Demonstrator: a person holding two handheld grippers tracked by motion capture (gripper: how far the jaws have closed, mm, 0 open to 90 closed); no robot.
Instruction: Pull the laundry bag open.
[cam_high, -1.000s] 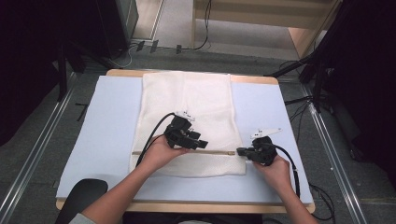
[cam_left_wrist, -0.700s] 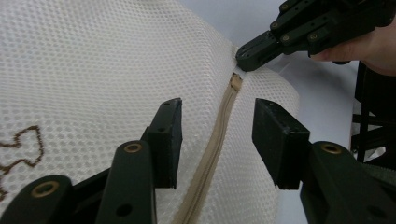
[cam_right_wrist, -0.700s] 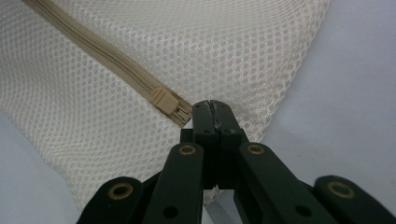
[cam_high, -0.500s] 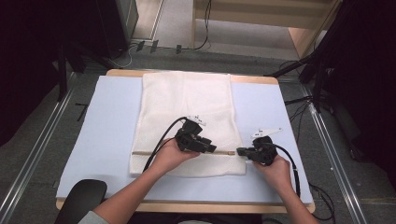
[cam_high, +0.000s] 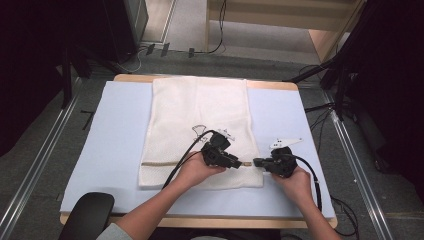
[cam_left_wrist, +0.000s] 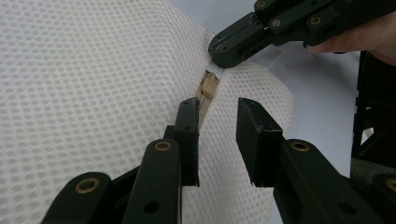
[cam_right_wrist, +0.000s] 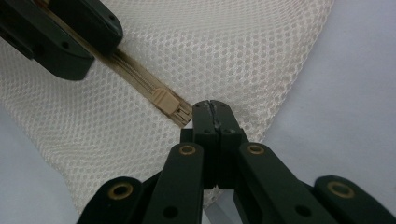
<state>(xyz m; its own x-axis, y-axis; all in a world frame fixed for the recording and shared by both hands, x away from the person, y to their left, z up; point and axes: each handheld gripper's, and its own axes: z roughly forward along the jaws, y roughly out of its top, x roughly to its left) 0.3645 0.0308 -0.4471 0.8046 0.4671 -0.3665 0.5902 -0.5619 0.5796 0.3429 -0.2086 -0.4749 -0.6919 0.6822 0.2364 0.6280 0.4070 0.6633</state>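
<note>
Right tongs (cam_right_wrist: 212, 109) pinch the mesh bag's (cam_high: 200, 115) zipper (cam_right_wrist: 140, 100) end; left tongs (cam_left_wrist: 217, 116), closing, straddle the zipper, not gripping.

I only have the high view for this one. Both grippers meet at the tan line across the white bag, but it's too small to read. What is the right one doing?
Observer: The right gripper has its jaws shut, pinching the bag right at the end of its zipper.
Operator: Is the left one gripping yet?
Observer: No. The left gripper has just been closing its jaws, but a gap remains, with only mesh under it.
Operator: Where is the slider?
Observer: The slider lies just ahead of the left tips, between the two grippers, not clamped.
</note>
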